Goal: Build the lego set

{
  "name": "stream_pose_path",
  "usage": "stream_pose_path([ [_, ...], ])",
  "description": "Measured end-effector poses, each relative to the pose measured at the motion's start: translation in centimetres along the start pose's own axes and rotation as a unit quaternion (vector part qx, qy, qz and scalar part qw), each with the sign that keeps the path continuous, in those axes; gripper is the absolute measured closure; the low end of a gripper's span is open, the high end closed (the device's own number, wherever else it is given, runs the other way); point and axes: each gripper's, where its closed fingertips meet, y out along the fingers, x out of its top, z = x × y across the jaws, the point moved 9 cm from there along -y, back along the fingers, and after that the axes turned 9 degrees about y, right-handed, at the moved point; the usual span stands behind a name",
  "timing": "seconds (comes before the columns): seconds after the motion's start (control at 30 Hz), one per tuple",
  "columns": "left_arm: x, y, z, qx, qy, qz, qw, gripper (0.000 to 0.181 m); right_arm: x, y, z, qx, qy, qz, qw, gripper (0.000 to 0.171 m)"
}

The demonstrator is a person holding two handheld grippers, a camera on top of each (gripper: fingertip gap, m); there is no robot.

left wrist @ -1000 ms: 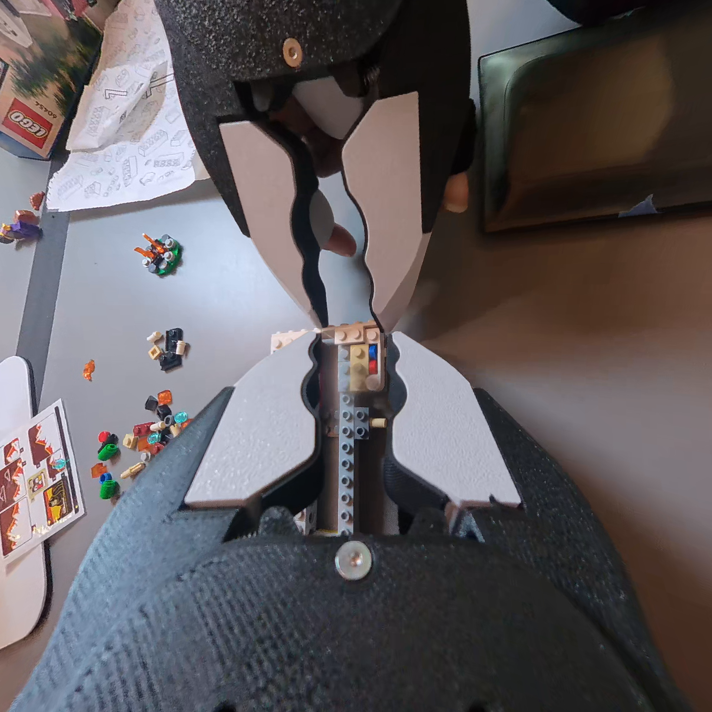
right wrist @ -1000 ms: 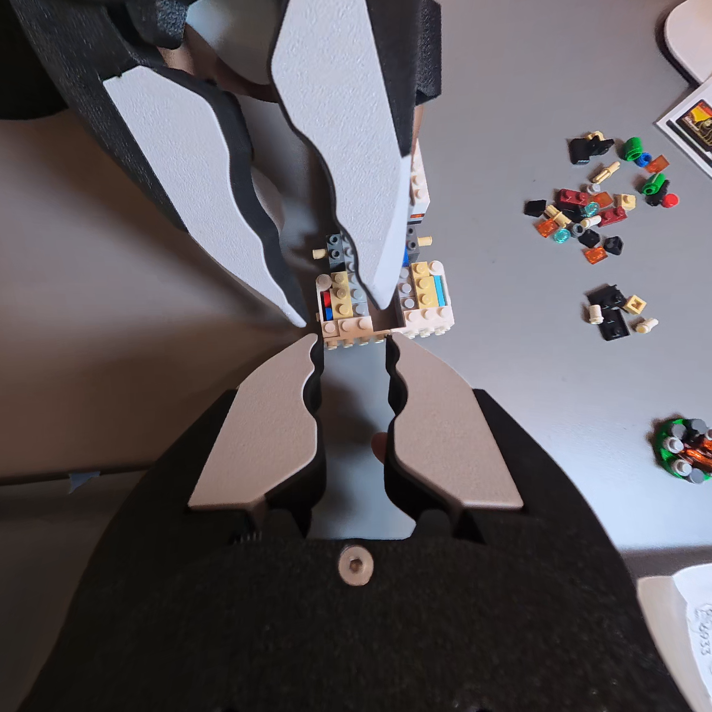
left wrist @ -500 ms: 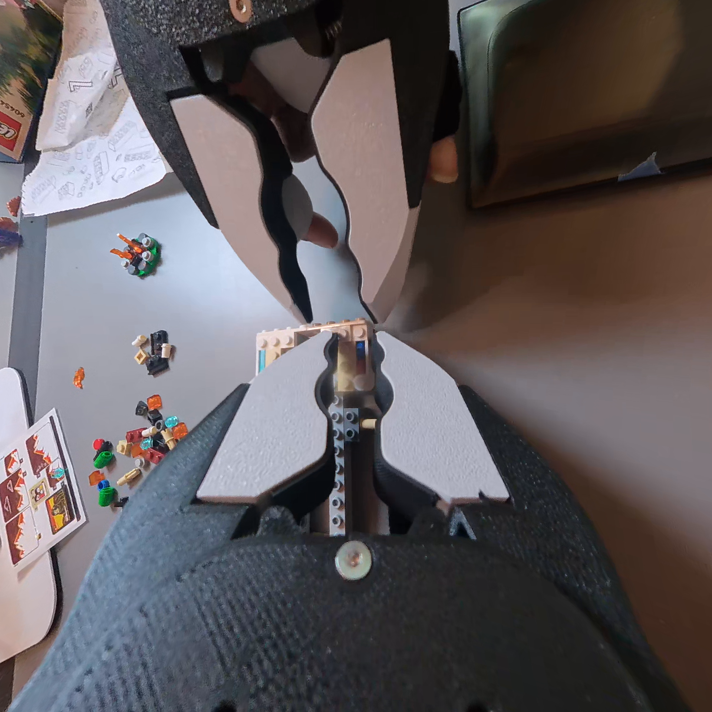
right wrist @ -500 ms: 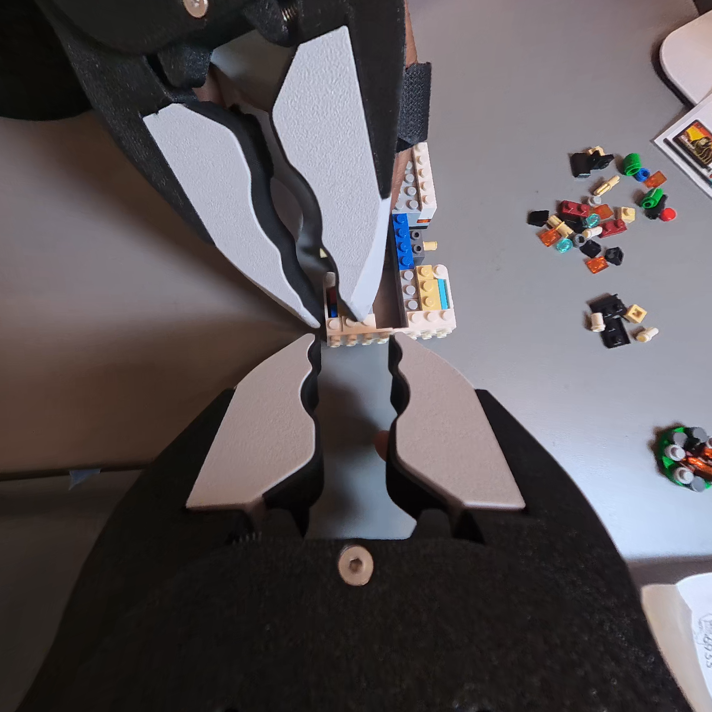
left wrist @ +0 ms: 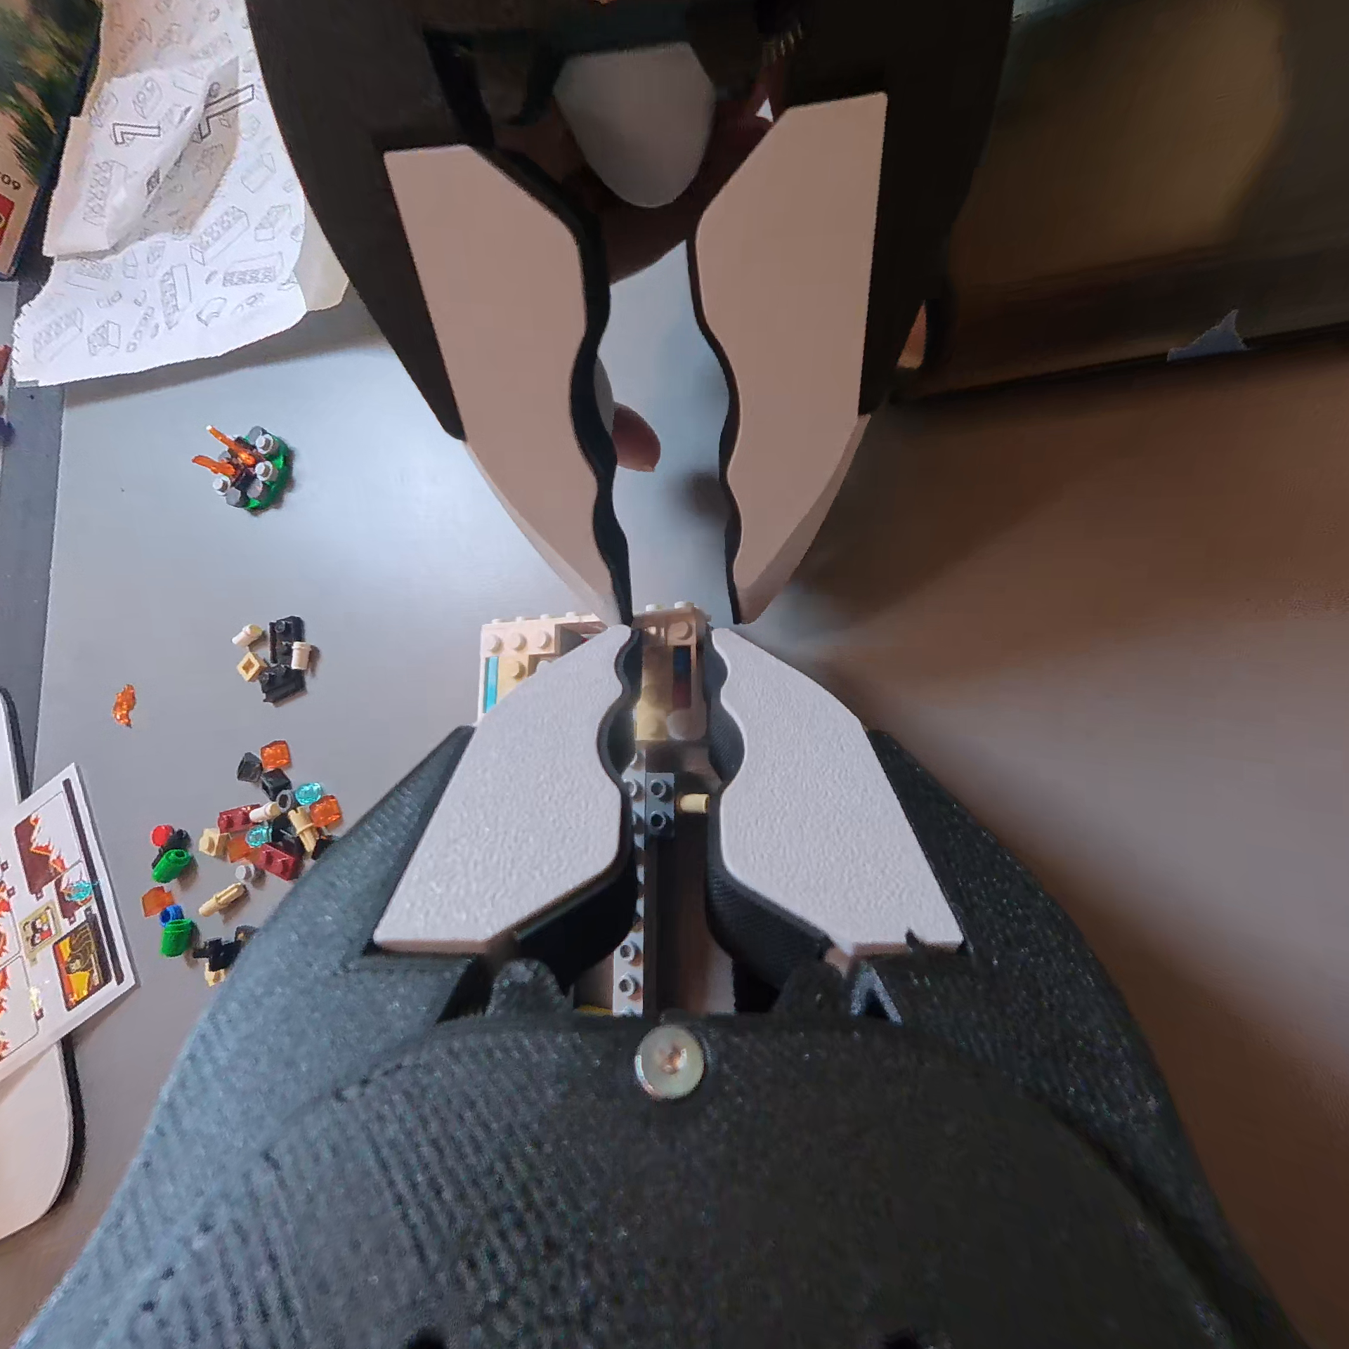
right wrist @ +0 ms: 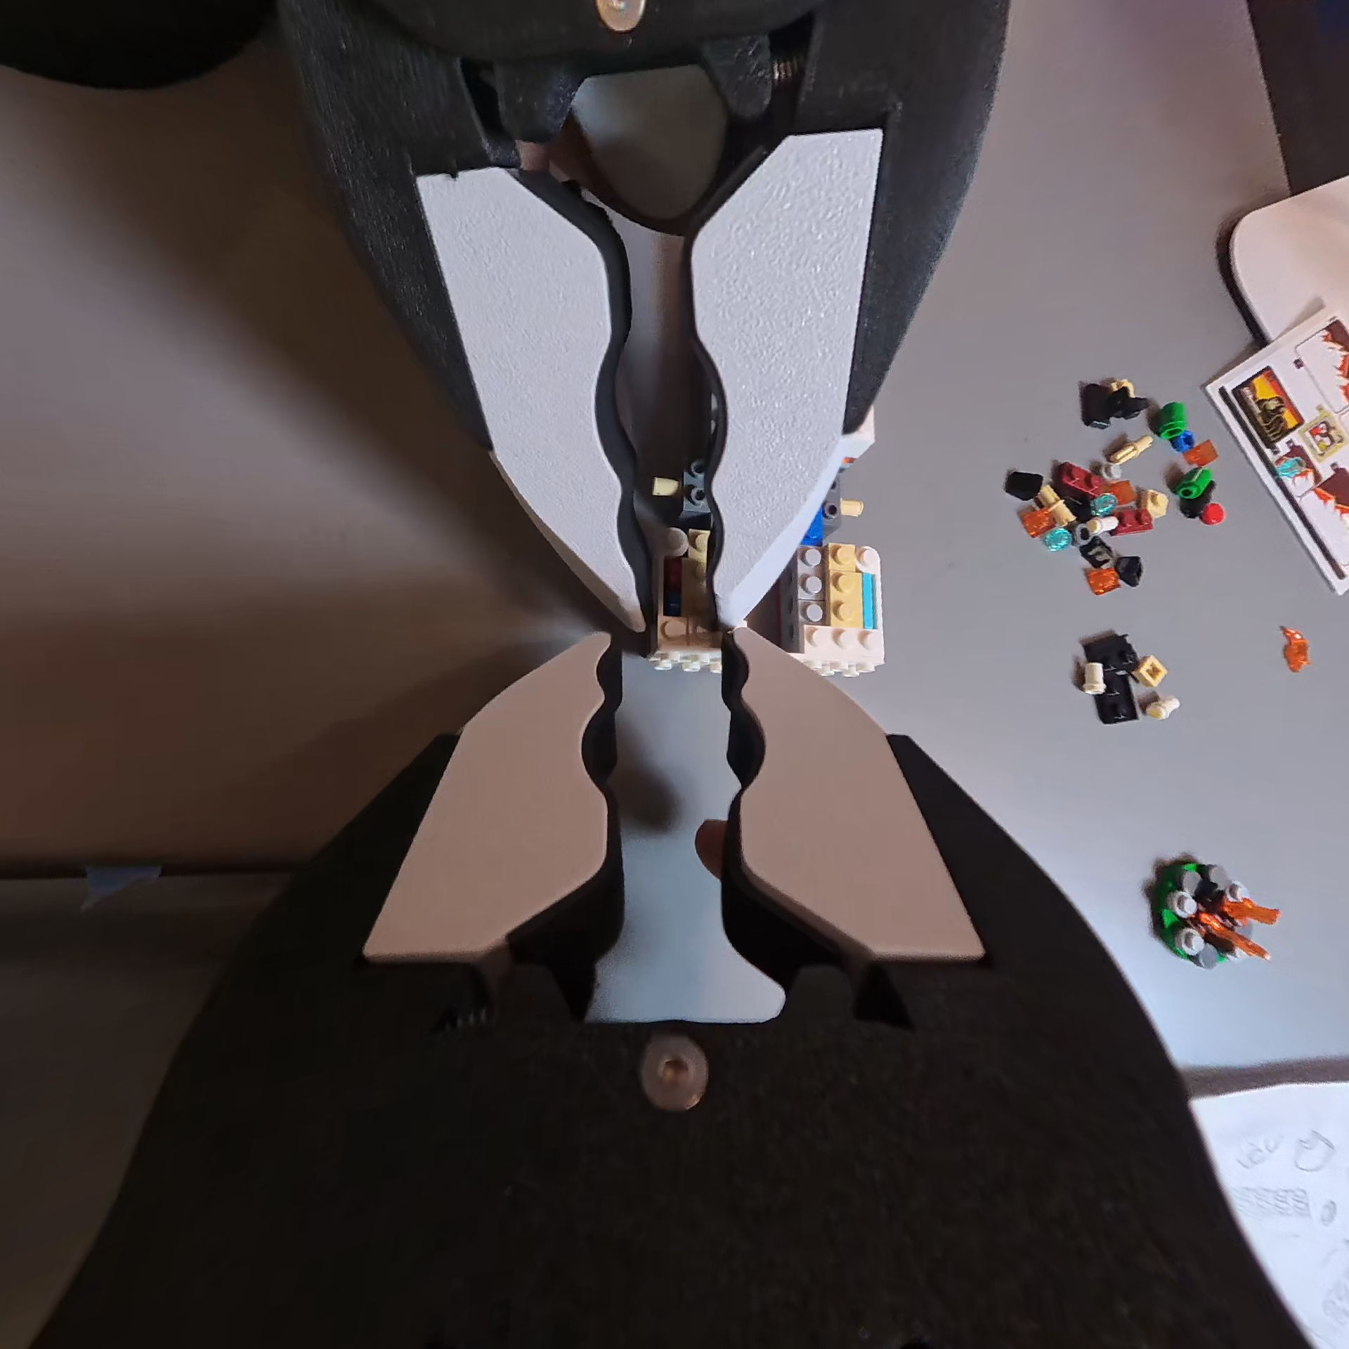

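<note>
A: Lego assembly [left wrist: 668, 701], centre of frame on the grey worktop [left wrist: 379, 555]. Light, rigid, but the stud joints likely pop apart if twisted. Best held across its flat side walls.

B: Left hand-held gripper [left wrist: 666, 642]: narrowed onto it, pads clamping the tan-and-grey section.

A: Right hand-held gripper [right wrist: 671, 646]?

B: Part open, nothing between its fingers; tips at the white end bricks. Whether they touch, can't tell. Loose pieces [left wrist: 270, 832] lie at lower left, well apart.
</note>
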Motion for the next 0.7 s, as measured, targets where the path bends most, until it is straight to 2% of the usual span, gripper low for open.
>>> stream_pose_path([
  [0.37, -0.1, 0.0, 0.1, -0.009, -0.017, -0.005, 1.0, 0.164, -0.1, 0.0, -0.2, 0.017, 0.022, -0.006, 1.0, 0.143],
  [0.4, -0.2, -0.2, 0.4, -0.012, -0.036, -0.008, 0.999, 0.149, -0.2, -0.1, -0.3, 0.026, 0.034, -0.015, 0.999, 0.142],
  [0.43, -0.3, -0.7, 0.8, -0.01, -0.051, -0.015, 0.999, 0.142, -0.4, -0.2, -0.4, 0.036, 0.044, -0.02, 0.998, 0.14],
  [0.5, -0.7, -1.9, 1.5, 0.004, -0.065, -0.027, 0.998, 0.137, -0.6, -0.7, -0.6, 0.038, 0.051, -0.027, 0.998, 0.138],
  [0.57, -1.6, -2.4, 2.1, 0.009, -0.079, -0.007, 0.997, 0.125, -0.7, -1.0, -0.9, 0.028, 0.054, -0.033, 0.998, 0.137],
  [0.63, -2.4, -1.8, 2.2, -0.008, -0.096, 0.012, 0.995, 0.111, -0.7, -1.0, -1.0, 0.027, 0.054, -0.039, 0.997, 0.136],
  [0.7, -2.7, -0.9, 2.0, -0.03, -0.103, 0.022, 0.994, 0.104, -0.7, -0.9, -1.0, 0.022, 0.045, -0.045, 0.998, 0.136],
])
